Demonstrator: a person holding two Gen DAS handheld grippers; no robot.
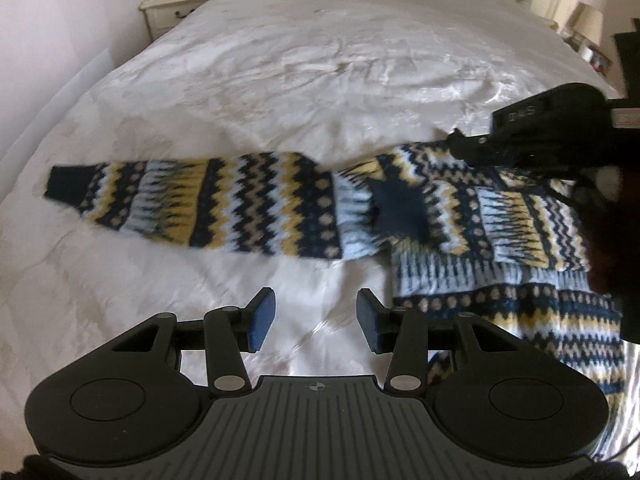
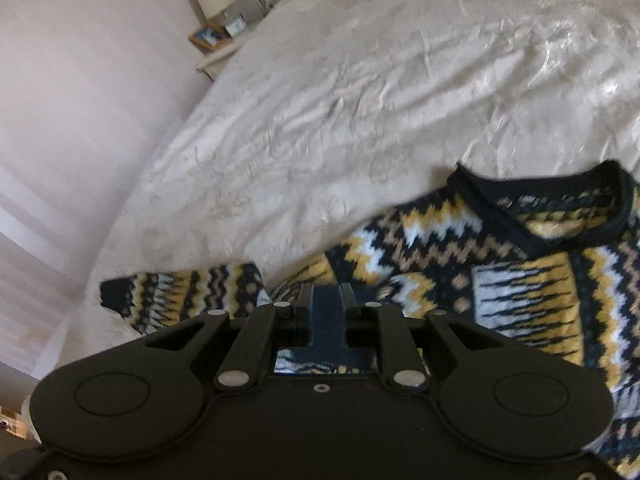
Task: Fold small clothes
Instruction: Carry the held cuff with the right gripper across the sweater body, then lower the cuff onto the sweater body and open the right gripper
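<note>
White bedspread (image 1: 280,80) carries a patterned knit sweater (image 1: 460,208); the left tool (image 1: 316,322) hangs released just before it, the right tool (image 2: 326,300) nearly clenched above its knit, grasping nothing visible.

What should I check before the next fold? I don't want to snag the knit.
1. Sweater lying on the bed: ok.
2. Sleeve stretched out flat to the side: ok.
3. Left tool open, nothing between its pads: ok.
4. Right tool clear of the knit: cannot tell; its fingers are nearly together right over the fabric.
5. Collar lying flat: ok.
6. Hem edge straight: cannot tell, partly hidden.
</note>
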